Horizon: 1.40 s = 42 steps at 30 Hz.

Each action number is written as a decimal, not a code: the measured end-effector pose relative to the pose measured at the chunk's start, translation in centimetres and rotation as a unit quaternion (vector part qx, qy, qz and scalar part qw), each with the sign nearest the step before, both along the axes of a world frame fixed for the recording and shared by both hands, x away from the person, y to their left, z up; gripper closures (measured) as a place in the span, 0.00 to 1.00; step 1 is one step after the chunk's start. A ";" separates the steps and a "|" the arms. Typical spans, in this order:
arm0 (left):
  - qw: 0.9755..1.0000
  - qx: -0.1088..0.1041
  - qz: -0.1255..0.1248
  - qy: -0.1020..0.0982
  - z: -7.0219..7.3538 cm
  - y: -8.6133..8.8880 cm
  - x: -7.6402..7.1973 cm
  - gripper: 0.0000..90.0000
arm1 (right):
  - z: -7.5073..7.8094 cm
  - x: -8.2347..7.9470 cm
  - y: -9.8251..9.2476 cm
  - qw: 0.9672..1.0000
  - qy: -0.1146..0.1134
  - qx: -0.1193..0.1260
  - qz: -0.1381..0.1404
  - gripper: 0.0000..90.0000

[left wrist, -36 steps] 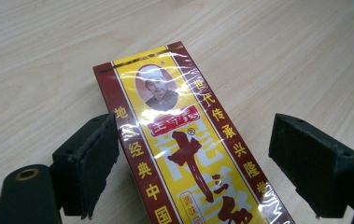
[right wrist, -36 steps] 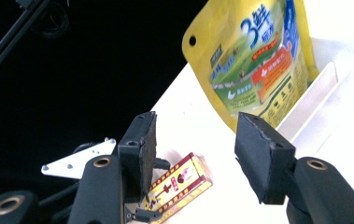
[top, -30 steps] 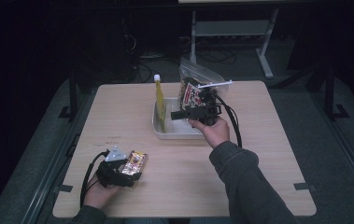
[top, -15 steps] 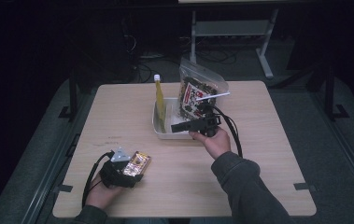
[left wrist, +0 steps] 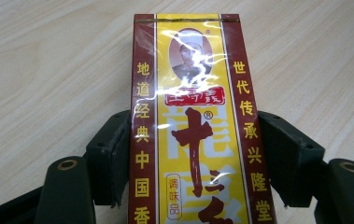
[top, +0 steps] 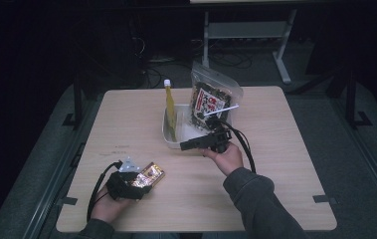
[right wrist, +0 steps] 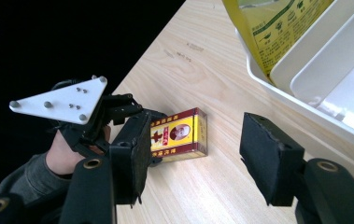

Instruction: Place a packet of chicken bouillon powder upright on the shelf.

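Both jaws of the left gripper (top: 141, 180) stand at the two long sides of a yellow and dark red box (left wrist: 195, 135), and they have just been closing on it. In the left gripper view the pads (left wrist: 114, 156) lie against the edges of the box, so the box is clamped between them. The box lies flat on the wooden table (top: 285, 164), near the front left corner in the high view, with its printed face up. The person's left hand (top: 107, 209) holds this gripper low on the table.

The right gripper (top: 188, 145) has its jaws apart, and nothing is between them. In the right gripper view the two black pads (right wrist: 270, 156) stand wide, and between them one sees the table surface and, farther off, the box with the left gripper on it. The right hand (top: 224, 158) holds this gripper just in front of a white tray (top: 167, 133), which stands in the middle of the table. In the tray a yellow pouch (top: 170, 110) with a white cap stands upright, and a clear bag with dark contents (top: 211, 99) leans at the far right side.
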State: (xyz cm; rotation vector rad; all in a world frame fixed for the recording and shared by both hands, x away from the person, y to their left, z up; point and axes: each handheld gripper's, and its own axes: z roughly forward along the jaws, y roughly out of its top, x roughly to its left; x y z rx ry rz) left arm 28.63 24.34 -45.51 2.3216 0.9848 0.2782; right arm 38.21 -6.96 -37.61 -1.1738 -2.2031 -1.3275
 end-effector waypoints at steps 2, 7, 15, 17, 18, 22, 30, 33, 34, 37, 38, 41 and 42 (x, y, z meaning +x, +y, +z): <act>1.000 0.005 -0.002 0.000 0.1 -0.1 0.0 0.35 | -0.1 0.0 0.1 1.000 0.003 0.000 0.002 0.48; 1.000 -0.002 -0.002 -0.014 0.5 -0.2 -0.1 0.36 | -0.3 0.0 0.4 1.000 0.007 -0.002 0.010 0.47; 0.999 -0.028 -0.005 -0.039 1.6 -0.4 -0.6 0.36 | -0.9 0.1 0.8 1.000 0.019 -0.004 0.019 0.46; 0.999 -0.032 -0.007 -0.043 1.7 -0.6 -0.7 0.36 | -1.0 0.1 0.9 1.000 0.021 -0.004 0.020 0.46; 0.998 -0.032 -0.009 -0.045 1.8 -0.7 -0.7 0.36 | -1.0 0.1 1.0 0.999 0.025 -0.003 0.021 0.45; 0.998 -0.038 -0.013 -0.052 2.2 -1.0 -0.8 0.36 | -1.4 0.2 1.4 0.999 0.031 -0.007 0.029 0.45; 0.997 -0.048 -0.022 -0.054 2.4 -1.6 -1.0 0.36 | -2.3 0.5 2.6 0.998 0.048 -0.014 0.045 0.45; 0.997 -0.051 -0.024 -0.058 2.7 -1.8 -1.1 0.36 | -2.6 0.6 2.8 0.997 0.052 -0.016 0.049 0.45; 0.997 -0.051 -0.026 -0.060 2.7 -1.8 -1.1 0.36 | -2.7 0.5 3.0 0.997 0.055 -0.017 0.050 0.44; 0.996 -0.054 -0.028 -0.062 2.9 -2.0 -1.1 0.36 | -2.9 0.5 3.2 0.997 0.059 -0.019 0.055 0.44; 0.996 -0.055 -0.029 -0.062 2.9 -2.0 -1.1 0.36 | -3.0 0.6 3.3 0.996 0.061 -0.018 0.056 0.44; 0.996 -0.058 -0.031 -0.064 3.0 -2.2 -1.2 0.36 | -3.3 0.7 3.5 0.996 0.066 -0.020 0.060 0.44; 0.996 -0.059 -0.032 -0.065 3.0 -2.2 -1.3 0.36 | -3.4 0.7 3.6 0.995 0.070 -0.020 0.061 0.44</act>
